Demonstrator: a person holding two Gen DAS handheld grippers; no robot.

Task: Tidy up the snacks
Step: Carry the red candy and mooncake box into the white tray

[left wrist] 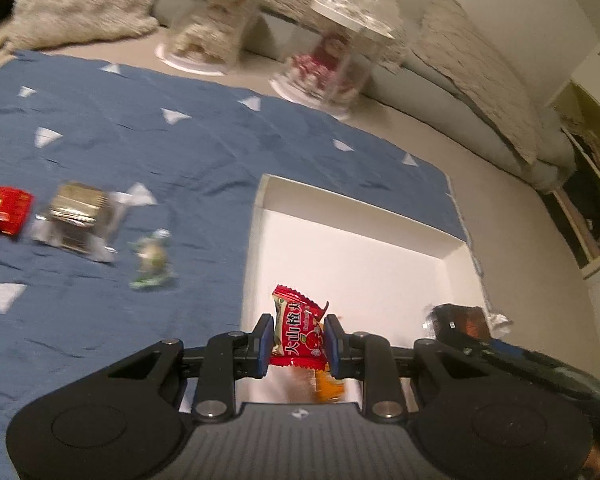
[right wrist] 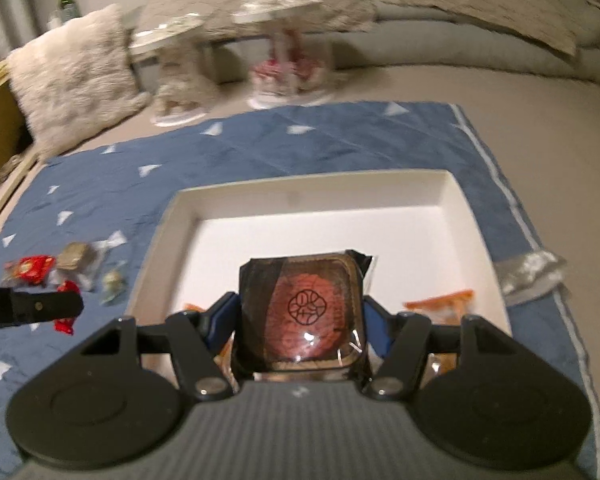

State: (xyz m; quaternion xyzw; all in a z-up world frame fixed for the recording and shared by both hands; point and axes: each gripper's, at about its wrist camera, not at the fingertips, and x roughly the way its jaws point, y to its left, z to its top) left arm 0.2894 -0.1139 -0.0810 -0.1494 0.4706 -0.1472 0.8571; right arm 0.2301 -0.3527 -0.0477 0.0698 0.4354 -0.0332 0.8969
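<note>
From my left wrist view, my left gripper [left wrist: 299, 342] was clamped on a red hawthorn candy packet [left wrist: 298, 330], the blue pads [left wrist: 266, 340] pinching its lower half while the crimped top stuck up free. It hung over the near end of the white box [left wrist: 356, 216]. I judged the risk here to be the thin foil: gripped by so little, it could slide out or twist, and if let go too near the box wall it might tip over the rim onto the cloth. An orange wrapper [left wrist: 328, 386] lay below in the box, so a drop could land on top of it. Left on the blue cloth [left wrist: 112, 148] with white triangles were a red packet [left wrist: 4, 210], a clear-wrapped biscuit pack [left wrist: 76, 220] and a small green sweet [left wrist: 152, 258], well apart from the box. Two clear display domes [left wrist: 216, 20] stood beyond the cloth on a beige bed surface, with a shaggy cushion [left wrist: 80, 0] and bedding behind; the picture was blurred

From my right wrist view, my right gripper [right wrist: 298, 316] was closed on a dark, clear-topped mooncake pack [right wrist: 302, 312], held over the white box [right wrist: 476, 216]. That pack looked wide and glossy, so I judged it could slip between the pads or come down on the orange wrappers [right wrist: 440, 300] already in the box. My left gripper [right wrist: 32, 306] showed as a dark bar at the left edge, near the loose sweets; the two tools could collide over the box. A crinkled silver wrapper [right wrist: 530, 270] lay on the cloth just outside the box's right wall
</note>
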